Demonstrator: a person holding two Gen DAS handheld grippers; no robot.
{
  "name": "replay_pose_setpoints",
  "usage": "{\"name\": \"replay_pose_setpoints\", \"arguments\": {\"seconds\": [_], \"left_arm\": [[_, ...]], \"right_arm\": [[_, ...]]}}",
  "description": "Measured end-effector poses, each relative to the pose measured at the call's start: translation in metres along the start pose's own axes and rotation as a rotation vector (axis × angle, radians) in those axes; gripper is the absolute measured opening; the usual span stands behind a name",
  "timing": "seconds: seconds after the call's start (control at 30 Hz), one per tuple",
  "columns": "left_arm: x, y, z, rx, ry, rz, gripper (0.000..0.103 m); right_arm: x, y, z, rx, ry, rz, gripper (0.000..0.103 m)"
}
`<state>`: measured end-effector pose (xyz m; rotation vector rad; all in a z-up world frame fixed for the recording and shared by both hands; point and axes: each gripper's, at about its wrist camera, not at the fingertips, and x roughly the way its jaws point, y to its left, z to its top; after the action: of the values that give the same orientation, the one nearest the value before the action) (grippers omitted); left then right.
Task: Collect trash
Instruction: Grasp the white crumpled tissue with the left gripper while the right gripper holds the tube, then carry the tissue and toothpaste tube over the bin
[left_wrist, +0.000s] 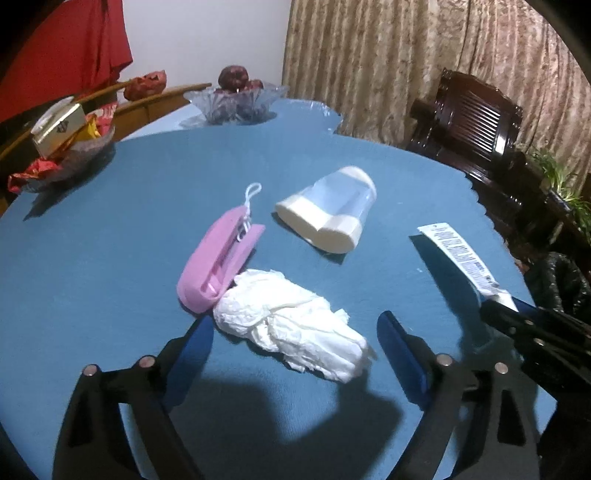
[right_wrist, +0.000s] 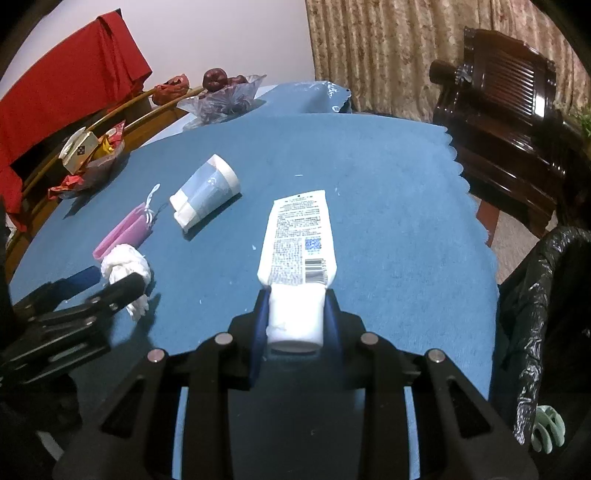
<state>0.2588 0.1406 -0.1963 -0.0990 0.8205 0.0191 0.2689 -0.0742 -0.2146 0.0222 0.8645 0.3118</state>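
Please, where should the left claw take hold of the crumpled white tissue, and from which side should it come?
Probably across the middle of the crumpled white tissue, coming from above. It lies loose on the blue cloth as a long wad, already between the open left claw fingers, and its far end touches the pink case.

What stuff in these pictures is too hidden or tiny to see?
- Tube print: right wrist view, too small to read.
- Tube's cap end: hidden between the right gripper fingers.
- Black trash bag: cut off by the right edge; inside unseen.
- Tissue wad: partly behind the left gripper.
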Motion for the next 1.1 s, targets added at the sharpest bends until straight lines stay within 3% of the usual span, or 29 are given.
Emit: {"name": "replay_pose_setpoints", "arguments": {"seconds": [0.1,0.3,0.43,0.63,1.1], "left_arm": [[0.008,0.000,-0.001,-0.008,0.030,0.003,0.082],[0.012,0.005,-0.003,-0.023,0.060,0.065,0.052],[0.006,0.003,-0.009,-0.014,0.064,0.066,0.032],[-0.011,0.001,-0.017,-0.045,0.052,0.043,0.028],[-0.065,-0.024,-0.017,0.006,-0.023,0.001,0.028]], "right_arm": [[0.002,-0.001,-0.002,0.006,0.008,0.009,0.029],[0.003,0.000,-0.004,0.012,0.016,0.026,0.029],[-0.001,0.002,-0.006,0.011,0.015,0.030,0.029],[-0.014,0.004,-0.011,0.007,0.012,0.040,0.029],[-0.063,0.000,-0.014,0.000,-0.036,0.034,0.029]]}}
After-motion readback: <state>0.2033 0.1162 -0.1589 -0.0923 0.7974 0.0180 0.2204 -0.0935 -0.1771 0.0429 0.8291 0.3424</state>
